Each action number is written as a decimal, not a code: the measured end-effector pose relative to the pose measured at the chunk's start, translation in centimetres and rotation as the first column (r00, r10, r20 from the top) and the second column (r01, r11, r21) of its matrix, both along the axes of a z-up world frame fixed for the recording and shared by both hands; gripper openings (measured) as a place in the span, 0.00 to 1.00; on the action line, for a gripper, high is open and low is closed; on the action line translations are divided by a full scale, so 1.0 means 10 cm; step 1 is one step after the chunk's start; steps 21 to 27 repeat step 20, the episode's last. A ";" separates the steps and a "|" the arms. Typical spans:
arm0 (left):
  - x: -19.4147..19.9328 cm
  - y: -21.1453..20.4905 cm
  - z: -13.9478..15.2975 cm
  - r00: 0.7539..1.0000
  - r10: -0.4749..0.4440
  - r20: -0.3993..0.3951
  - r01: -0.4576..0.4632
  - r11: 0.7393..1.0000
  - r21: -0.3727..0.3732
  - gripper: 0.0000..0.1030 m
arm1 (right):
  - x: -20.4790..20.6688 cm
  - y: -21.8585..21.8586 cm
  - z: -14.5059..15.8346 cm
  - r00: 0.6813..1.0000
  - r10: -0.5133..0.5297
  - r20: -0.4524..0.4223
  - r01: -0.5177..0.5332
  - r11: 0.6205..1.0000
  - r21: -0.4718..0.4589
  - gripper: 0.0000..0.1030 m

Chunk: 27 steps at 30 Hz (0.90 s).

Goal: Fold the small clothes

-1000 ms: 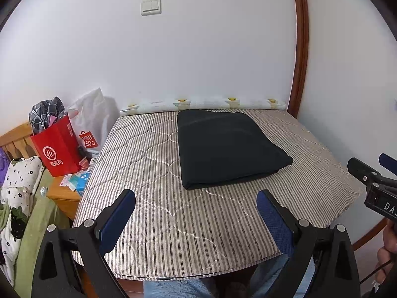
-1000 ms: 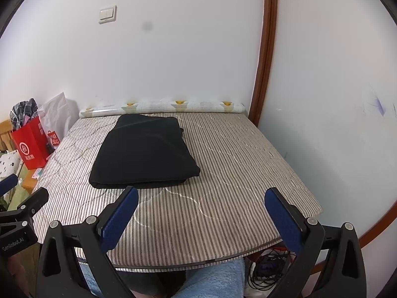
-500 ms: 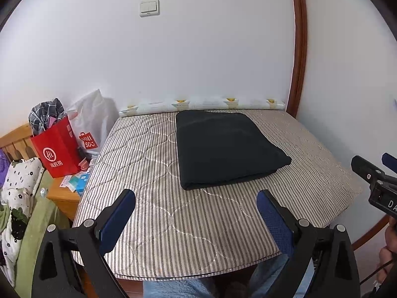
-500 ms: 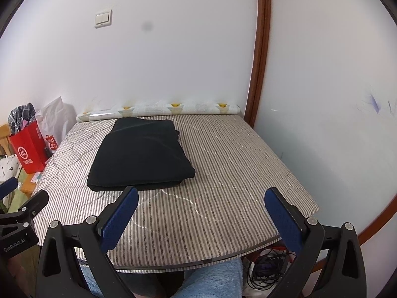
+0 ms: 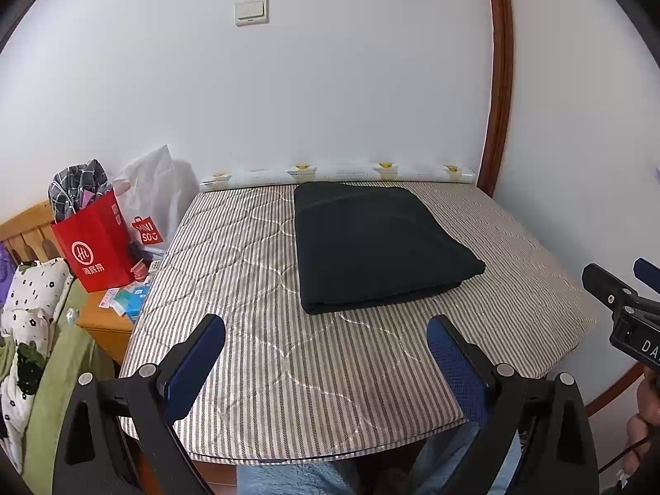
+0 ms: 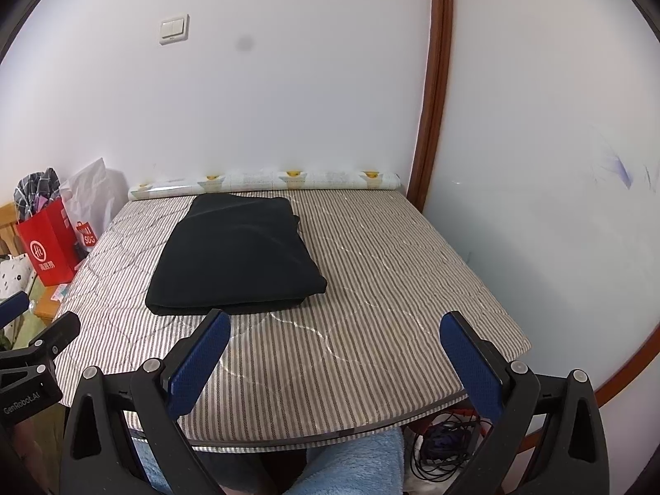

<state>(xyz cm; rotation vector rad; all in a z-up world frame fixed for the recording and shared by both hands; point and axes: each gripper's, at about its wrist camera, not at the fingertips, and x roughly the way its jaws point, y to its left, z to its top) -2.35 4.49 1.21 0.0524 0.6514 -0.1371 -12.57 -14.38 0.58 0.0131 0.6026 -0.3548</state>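
Note:
A dark folded garment (image 5: 375, 243) (image 6: 235, 255) lies flat on the striped quilted table cover (image 5: 255, 280) (image 6: 392, 280), toward the back near the wall. My left gripper (image 5: 326, 354) is open, held at the near edge with nothing between its blue pads. My right gripper (image 6: 334, 350) is open too, also at the near edge and short of the garment. Each gripper shows at the rim of the other's view: the right one (image 5: 627, 309), the left one (image 6: 24, 342).
A patterned roll (image 5: 338, 173) lies along the back wall. A red paper bag (image 5: 95, 247), a white bag (image 5: 152, 202) and a wooden stand (image 5: 103, 321) sit to the left, with spotted cloth (image 5: 29, 313). Cables (image 6: 445, 449) lie under the table. The person's blue trousers (image 6: 354, 466) show below.
Both views have drifted slightly; the garment sits a little farther off in the right wrist view. Both grippers stay open and the garment has not moved.

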 end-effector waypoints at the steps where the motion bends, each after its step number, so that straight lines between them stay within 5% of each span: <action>1: 0.00 0.00 0.00 1.000 -0.001 0.000 0.001 1.000 -0.001 0.96 | 0.00 0.00 0.00 1.000 0.001 -0.001 -0.001 1.000 0.000 0.97; 27: 0.02 0.03 -0.03 1.000 0.010 -0.012 -0.010 1.000 -0.008 0.96 | 0.05 0.13 -0.06 1.000 0.005 -0.013 -0.005 1.000 -0.014 0.97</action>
